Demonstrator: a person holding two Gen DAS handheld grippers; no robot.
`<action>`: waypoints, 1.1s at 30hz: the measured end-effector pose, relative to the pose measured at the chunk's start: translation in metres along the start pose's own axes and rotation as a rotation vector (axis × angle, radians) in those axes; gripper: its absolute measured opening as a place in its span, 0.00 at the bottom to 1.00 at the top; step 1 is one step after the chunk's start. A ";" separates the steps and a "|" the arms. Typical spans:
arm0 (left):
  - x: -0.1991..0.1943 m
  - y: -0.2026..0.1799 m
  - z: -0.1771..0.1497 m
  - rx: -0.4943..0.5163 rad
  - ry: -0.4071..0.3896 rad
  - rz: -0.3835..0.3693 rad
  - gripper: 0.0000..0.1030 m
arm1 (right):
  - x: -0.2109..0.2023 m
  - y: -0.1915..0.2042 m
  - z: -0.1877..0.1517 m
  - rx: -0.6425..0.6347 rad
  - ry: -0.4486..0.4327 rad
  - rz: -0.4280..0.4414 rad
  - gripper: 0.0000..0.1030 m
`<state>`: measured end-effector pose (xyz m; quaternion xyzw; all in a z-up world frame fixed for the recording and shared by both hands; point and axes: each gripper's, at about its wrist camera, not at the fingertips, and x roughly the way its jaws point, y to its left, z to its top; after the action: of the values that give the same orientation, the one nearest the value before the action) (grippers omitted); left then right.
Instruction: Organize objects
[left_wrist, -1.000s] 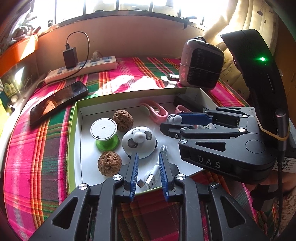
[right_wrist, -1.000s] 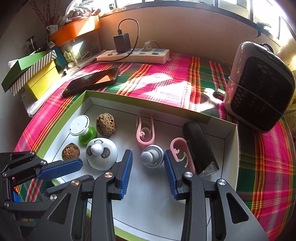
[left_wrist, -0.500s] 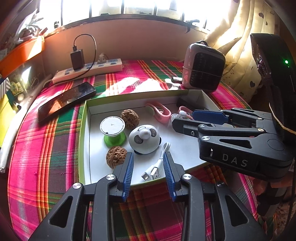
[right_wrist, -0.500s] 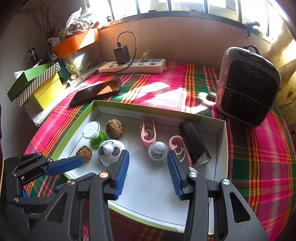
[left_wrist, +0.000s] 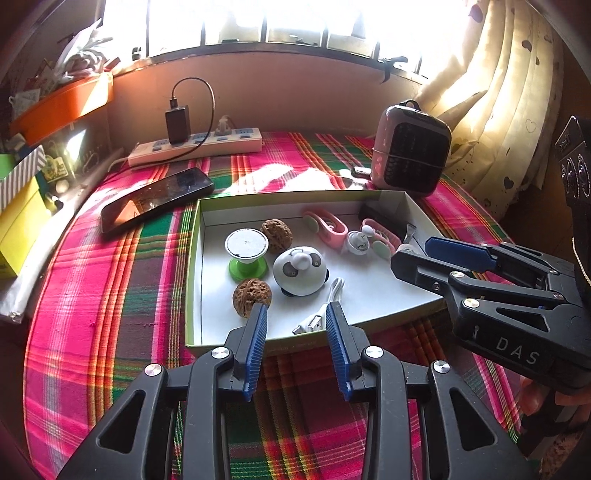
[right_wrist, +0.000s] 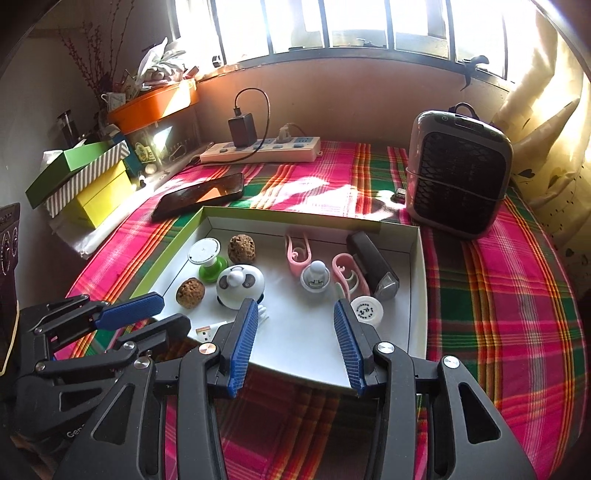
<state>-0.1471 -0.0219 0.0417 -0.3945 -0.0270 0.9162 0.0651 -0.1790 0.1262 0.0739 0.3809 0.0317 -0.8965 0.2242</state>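
Both grippers hang above the near edge of the white tray (right_wrist: 416, 266), and neither holds anything. The left gripper (left_wrist: 295, 325) has its jaws partly apart, with only air and the tray's near rim between the blue pads. The right gripper (right_wrist: 293, 325) is opened wider, also empty.

Most of the small things lie already inside the tray. In the right wrist view, taking the tray as a clock face, the green-footed spool (right_wrist: 207, 258) and one walnut (right_wrist: 242, 248) are at about 10 o'clock, the second walnut (right_wrist: 190, 292) at 8, the panda toy (right_wrist: 240, 286) near the centre, the pink clips (right_wrist: 297, 254) and the small white figure (right_wrist: 315, 277) at about 1, the black case (right_wrist: 371, 264) at 3, and a white round cap (right_wrist: 366, 311) at 4. The white USB cable (left_wrist: 325, 308) lies at 6, just before the left gripper.

My judgement is that the sorting is near its end (or between two picks). The phone (right_wrist: 201, 195) rests on the plaid cloth (right_wrist: 498, 314), outside at 11 o'clock. If it belongs with the rest, the next move calls for a long reach over the tray and a wide, flat grasp.
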 end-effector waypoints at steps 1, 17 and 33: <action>-0.003 0.000 -0.001 0.000 -0.008 0.011 0.30 | -0.003 0.000 -0.002 0.005 -0.003 -0.003 0.43; -0.021 0.006 -0.041 -0.003 0.020 0.101 0.31 | -0.019 0.003 -0.048 0.030 0.051 -0.080 0.49; -0.008 0.006 -0.064 -0.032 0.069 0.146 0.32 | -0.012 -0.004 -0.076 0.043 0.121 -0.151 0.51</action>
<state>-0.0963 -0.0289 0.0029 -0.4280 -0.0107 0.9037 -0.0071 -0.1229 0.1518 0.0283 0.4359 0.0544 -0.8865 0.1454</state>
